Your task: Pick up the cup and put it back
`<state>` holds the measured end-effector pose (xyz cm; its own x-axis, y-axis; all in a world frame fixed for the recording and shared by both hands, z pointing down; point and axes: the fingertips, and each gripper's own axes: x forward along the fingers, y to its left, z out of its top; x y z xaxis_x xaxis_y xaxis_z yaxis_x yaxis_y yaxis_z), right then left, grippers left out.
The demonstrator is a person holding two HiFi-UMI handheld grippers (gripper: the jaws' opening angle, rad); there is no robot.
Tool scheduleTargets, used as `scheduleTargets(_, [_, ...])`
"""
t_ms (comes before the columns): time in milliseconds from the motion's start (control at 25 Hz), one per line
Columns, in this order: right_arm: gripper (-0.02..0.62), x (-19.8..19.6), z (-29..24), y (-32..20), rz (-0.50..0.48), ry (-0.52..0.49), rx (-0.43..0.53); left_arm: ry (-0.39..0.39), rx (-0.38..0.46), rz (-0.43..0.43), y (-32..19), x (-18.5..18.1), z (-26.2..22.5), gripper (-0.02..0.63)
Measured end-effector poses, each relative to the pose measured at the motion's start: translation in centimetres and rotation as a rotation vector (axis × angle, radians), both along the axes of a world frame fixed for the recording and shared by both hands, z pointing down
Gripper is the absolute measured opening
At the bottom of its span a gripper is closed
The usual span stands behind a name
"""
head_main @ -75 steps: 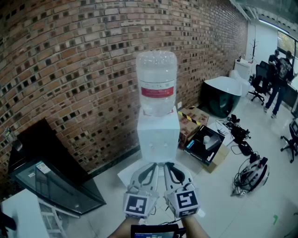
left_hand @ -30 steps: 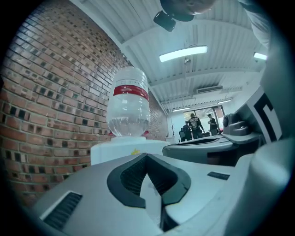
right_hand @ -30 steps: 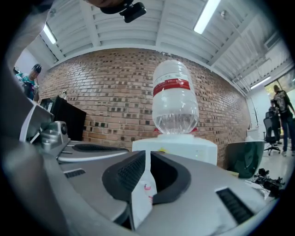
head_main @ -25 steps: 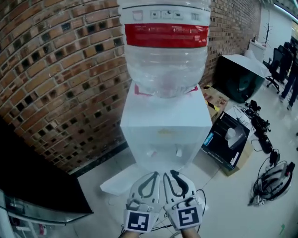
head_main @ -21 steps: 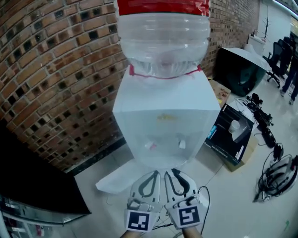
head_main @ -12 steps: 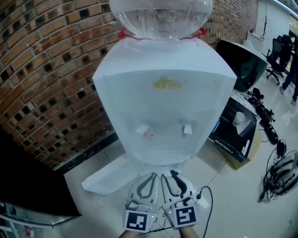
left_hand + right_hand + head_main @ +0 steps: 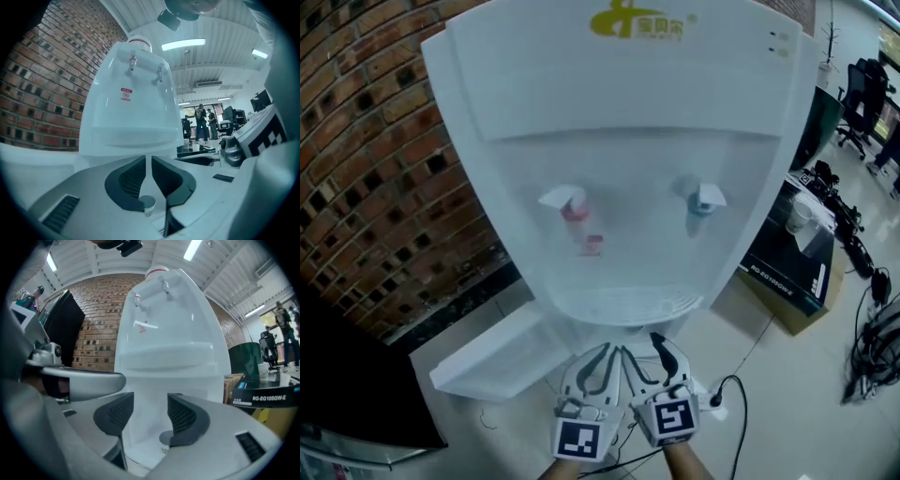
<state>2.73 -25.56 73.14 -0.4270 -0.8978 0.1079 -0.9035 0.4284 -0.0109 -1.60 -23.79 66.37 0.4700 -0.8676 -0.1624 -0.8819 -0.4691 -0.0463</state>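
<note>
The cup (image 7: 147, 204) is partly hidden behind the jaws at lower centre; the upper edge cuts off the dispenser (image 7: 619, 141).

Water dispenser (image 7: 619, 141): is showing plain white, with a gold logo near its top.
Left tap (image 7: 569, 202): is showing white over pink-red.
Right tap (image 7: 703, 199): is showing white over blue.
Brick wall (image 7: 356, 131): is showing red-brown bricks mixed with dark ones.
Cup (image 7: 148, 204): is showing white with small dark print.
Box (image 7: 797, 253): at the right, is showing black with white lettering.
</note>
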Motion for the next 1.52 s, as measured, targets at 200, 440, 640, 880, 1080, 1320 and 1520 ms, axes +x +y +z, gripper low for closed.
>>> scheduleTargets(200, [0.293,0.8,7.1,-3.4,0.047,-0.006,-0.04,0.007,-0.005,0.028,-1.1,0.4,3.1,0.037])
scheduleTargets(440, [0.345,0.4,12.6,-6.7,0.073,0.006,-0.046,-0.011,-0.027,0.031,-1.5,-0.5,6.8,0.0])
scheduleTargets(640, [0.345,1.0,15.4,-8.2,0.126,0.001,-0.044,-0.048,-0.107,0.01,-2.7,-0.7,11.7,0.0])
scheduleTargets(880, [0.403,1.1,18.6,-10.6,0.133,-0.004,-0.082,-0.038,-0.143,-0.007,-3.5,-1.1,14.1,0.0])
scheduleTargets(1080, [0.403,1.3,20.8,-12.3,0.154,0.006,-0.129,-0.041,-0.155,-0.02,-3.9,-1.6,14.3,0.0])
scheduleTargets(1320, [0.333,1.6,20.3,-12.7,0.153,0.034,-0.123,-0.05,-0.157,-0.016,-4.1,-1.5,14.4,0.0])
scheduleTargets(1520, [0.333,0.6,17.1,-9.8,0.137,0.024,-0.088,-0.025,-0.143,-0.033,-3.9,-1.9,13.1,0.0])
